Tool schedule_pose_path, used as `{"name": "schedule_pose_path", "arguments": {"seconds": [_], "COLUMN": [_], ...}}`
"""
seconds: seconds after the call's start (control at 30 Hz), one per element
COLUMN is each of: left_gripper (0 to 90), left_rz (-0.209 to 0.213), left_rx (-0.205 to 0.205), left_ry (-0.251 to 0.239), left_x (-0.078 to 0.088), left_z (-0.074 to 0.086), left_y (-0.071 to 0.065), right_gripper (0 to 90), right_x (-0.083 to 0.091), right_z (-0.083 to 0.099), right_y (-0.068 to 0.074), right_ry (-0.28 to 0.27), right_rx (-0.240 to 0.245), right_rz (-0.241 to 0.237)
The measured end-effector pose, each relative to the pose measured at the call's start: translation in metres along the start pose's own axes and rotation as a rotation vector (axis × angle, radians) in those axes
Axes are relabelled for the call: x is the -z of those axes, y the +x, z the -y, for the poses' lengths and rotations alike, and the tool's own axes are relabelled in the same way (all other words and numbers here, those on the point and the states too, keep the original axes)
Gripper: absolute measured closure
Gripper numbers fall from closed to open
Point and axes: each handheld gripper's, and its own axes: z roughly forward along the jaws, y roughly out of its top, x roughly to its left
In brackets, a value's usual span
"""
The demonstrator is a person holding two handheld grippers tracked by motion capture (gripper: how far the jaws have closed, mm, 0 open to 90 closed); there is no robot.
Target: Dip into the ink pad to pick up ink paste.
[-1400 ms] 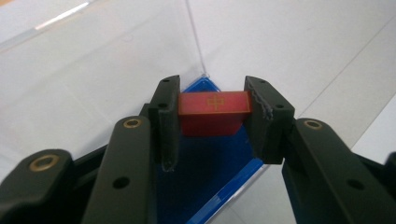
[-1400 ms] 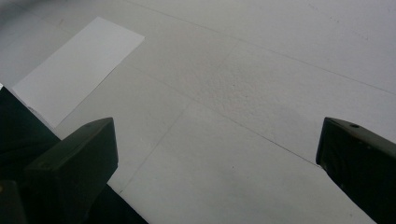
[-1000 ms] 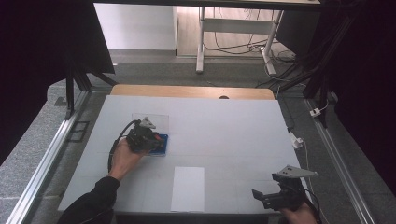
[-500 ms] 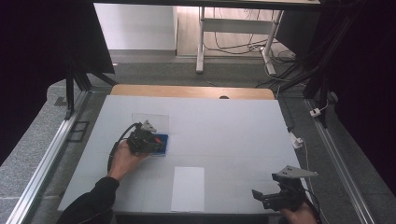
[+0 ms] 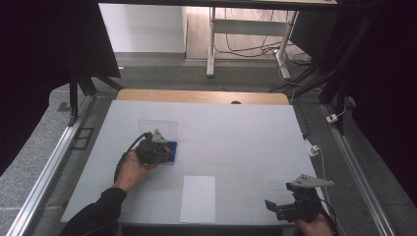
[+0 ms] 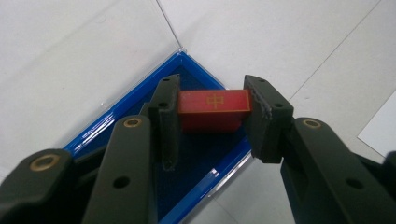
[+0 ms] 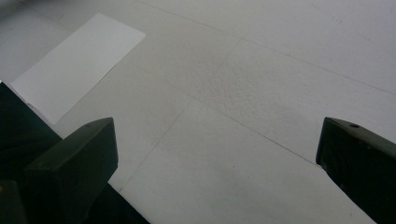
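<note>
A red block with a gold mark on its top face sits between the pads of my left gripper, which is shut on it. The block hangs just over the dark inside of a blue case. The case's clear lid lies open and flat on the table beyond it. From above, the left gripper is over the blue case at the table's left middle. My right gripper rests near the front right edge, its jaws wide open over bare table.
A white sheet of paper lies at the front centre of the white table, between the two hands, and shows at the upper left in the right gripper view. Metal rails run along both table sides.
</note>
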Motion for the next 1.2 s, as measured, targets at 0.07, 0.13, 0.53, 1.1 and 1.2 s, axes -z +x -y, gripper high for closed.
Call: {"name": "schedule_pose_path", "arguments": {"seconds": [0.07, 0.13, 0.53, 1.1, 1.2], "left_gripper": [58.9, 58.9, 59.0, 58.4, 58.3], "left_rz": [0.024, 0.046, -0.034, 0.022, 0.018], "left_rx": [0.027, 0.045, -0.035, 0.037, 0.035], "left_ry": [-0.008, -0.012, -0.002, -0.001, 0.001], "left_x": [0.000, -0.001, 0.000, 0.001, 0.004], "left_z": [0.001, 0.002, 0.001, 0.000, -0.004], "left_y": [0.004, 0.008, -0.006, 0.004, 0.003], "right_gripper": [0.0, 0.0, 0.0, 0.0, 0.0], "right_x": [0.000, 0.000, 0.000, 0.000, 0.000], "right_z": [0.000, 0.000, 0.000, 0.000, 0.000], "right_y": [0.000, 0.000, 0.000, 0.000, 0.000], "right_ry": [0.000, 0.000, 0.003, 0.002, 0.001], "right_rx": [0.001, 0.001, 0.000, -0.001, -0.004], "right_rz": [0.001, 0.000, -0.001, -0.004, -0.005]}}
